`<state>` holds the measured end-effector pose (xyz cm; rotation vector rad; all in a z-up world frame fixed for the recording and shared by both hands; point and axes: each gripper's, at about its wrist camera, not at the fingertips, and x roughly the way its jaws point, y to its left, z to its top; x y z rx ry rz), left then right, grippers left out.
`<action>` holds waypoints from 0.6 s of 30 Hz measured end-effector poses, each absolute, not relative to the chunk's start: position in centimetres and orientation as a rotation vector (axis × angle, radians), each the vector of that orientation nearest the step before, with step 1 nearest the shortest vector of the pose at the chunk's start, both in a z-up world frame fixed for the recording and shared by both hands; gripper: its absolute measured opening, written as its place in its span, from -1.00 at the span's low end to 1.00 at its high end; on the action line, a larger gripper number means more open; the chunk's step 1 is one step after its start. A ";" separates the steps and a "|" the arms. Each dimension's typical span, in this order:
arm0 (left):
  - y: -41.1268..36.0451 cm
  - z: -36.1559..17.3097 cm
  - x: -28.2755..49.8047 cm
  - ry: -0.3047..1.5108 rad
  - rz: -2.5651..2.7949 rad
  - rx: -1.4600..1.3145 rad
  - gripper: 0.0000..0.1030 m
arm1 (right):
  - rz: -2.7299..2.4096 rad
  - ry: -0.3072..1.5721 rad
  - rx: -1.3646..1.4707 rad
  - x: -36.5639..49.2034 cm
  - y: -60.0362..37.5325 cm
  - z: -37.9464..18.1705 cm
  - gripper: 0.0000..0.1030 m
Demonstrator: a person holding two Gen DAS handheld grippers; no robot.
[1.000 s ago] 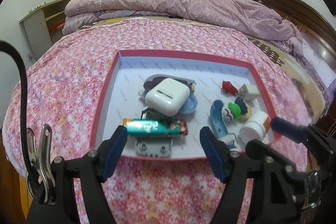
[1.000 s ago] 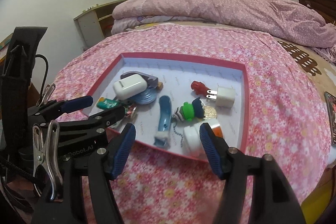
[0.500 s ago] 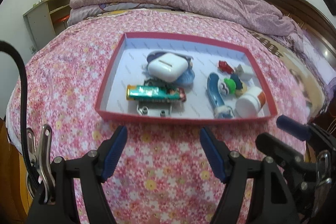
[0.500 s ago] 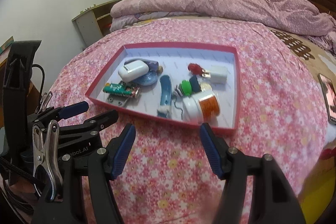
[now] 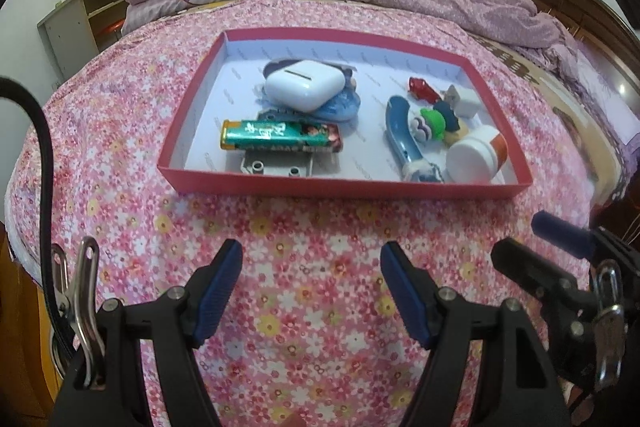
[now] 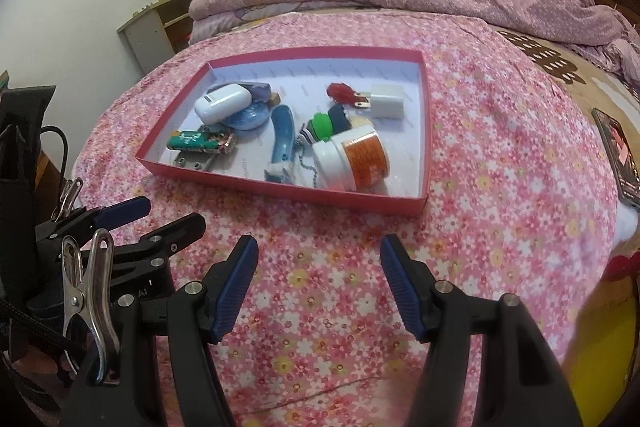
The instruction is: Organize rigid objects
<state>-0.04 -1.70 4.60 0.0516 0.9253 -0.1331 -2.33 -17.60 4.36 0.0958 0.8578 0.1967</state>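
Two grippers, left and right, hover with jaws open and empty above the bed's near edge. Farther back, the red tray holds the tube, jar and case.

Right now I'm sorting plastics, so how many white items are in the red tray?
3: the white earbud case at the back left, the white charger plug at the back right, the white-capped jar at the front right. Others may be hidden underneath.
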 end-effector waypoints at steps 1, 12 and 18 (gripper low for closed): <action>-1.8 4.5 0.0 0.927 -0.134 0.053 0.46 | 0.187 0.859 0.089 -2.3 -17.6 4.2 0.26; -2.6 3.6 0.1 0.950 -0.144 0.065 0.45 | 0.149 0.891 0.079 -1.9 -17.6 3.0 0.26; -2.6 3.2 0.2 0.961 -0.144 0.063 0.45 | 0.145 0.909 0.087 -1.7 -17.6 2.5 0.26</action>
